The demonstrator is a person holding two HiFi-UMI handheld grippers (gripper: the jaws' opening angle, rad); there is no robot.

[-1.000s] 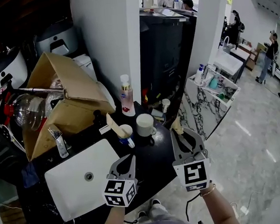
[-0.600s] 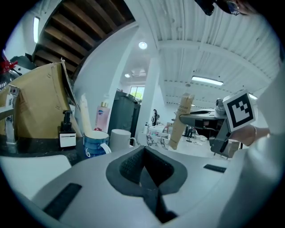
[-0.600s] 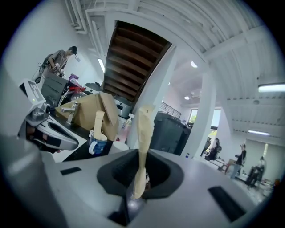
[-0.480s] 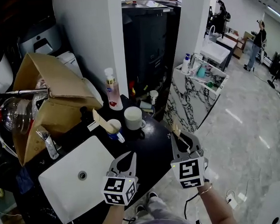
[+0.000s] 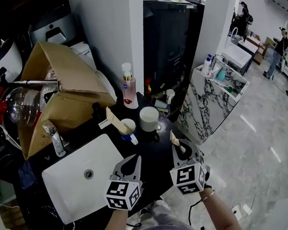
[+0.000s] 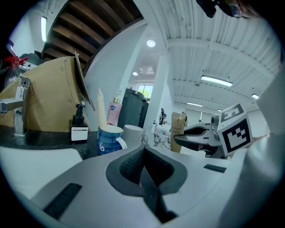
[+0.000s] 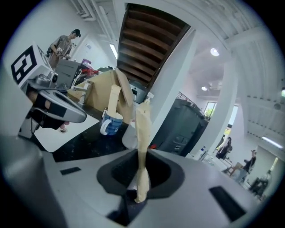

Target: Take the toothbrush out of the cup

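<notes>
A blue cup [image 5: 129, 133] stands on the black counter [image 5: 159, 160] beside the sink, with a paper-wrapped toothbrush [image 5: 113, 120] leaning in it. A second paper-wrapped toothbrush [image 5: 175, 140] is out of the cup, pinched upright in my right gripper [image 5: 178, 150], which hovers low over the counter's right end. Its jaws are opening slightly, with the wrapper still between the pads [image 7: 141, 176]. My left gripper [image 5: 135, 160] is shut and empty, in front of the cup [image 6: 109, 139]. From the right gripper view the cup [image 7: 112, 123] lies ahead on the left.
A white mug [image 5: 149, 119] stands right of the cup, a pink soap bottle [image 5: 129, 91] and a dark pump bottle [image 5: 99, 117] behind it. The white sink [image 5: 65, 185] and its faucet [image 5: 53, 137] lie left, a cardboard box [image 5: 67, 99] beyond. The counter drops off right of my right gripper.
My right gripper has sunk toward the counter with the wrapped toothbrush and tipped further down. The left gripper has hardly moved.
</notes>
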